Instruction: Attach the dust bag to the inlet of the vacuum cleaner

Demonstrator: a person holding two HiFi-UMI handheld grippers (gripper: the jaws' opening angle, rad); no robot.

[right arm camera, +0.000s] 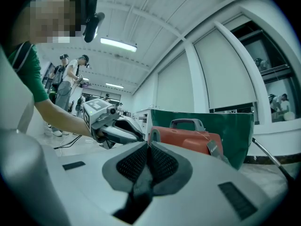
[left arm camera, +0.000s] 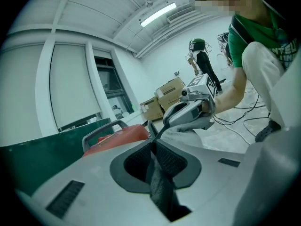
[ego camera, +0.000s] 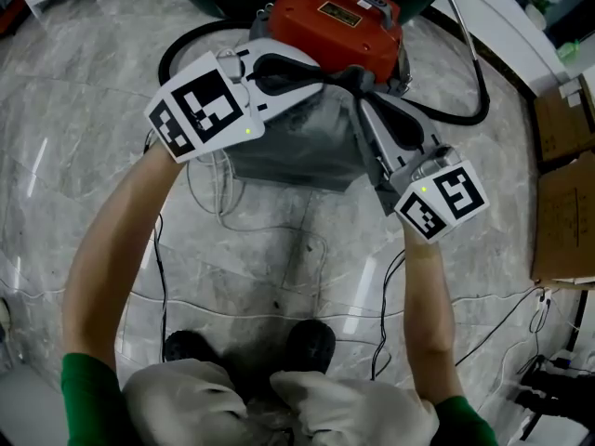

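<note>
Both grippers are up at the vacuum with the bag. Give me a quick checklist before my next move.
1. Left gripper at the vacuum cleaner: ok.
2. Right gripper there too, its tips almost meeting the left gripper's: ok.
3. Dust bag against the vacuum cleaner, under both grippers: ok.
4. Each gripper's jaws stand close together; grip on the dust bag's edge: cannot tell.
5. Dust bag seated on the inlet: cannot tell, the grippers cover that spot.
6. Cables trail across the floor by the feet, could snag: not ok.
</note>
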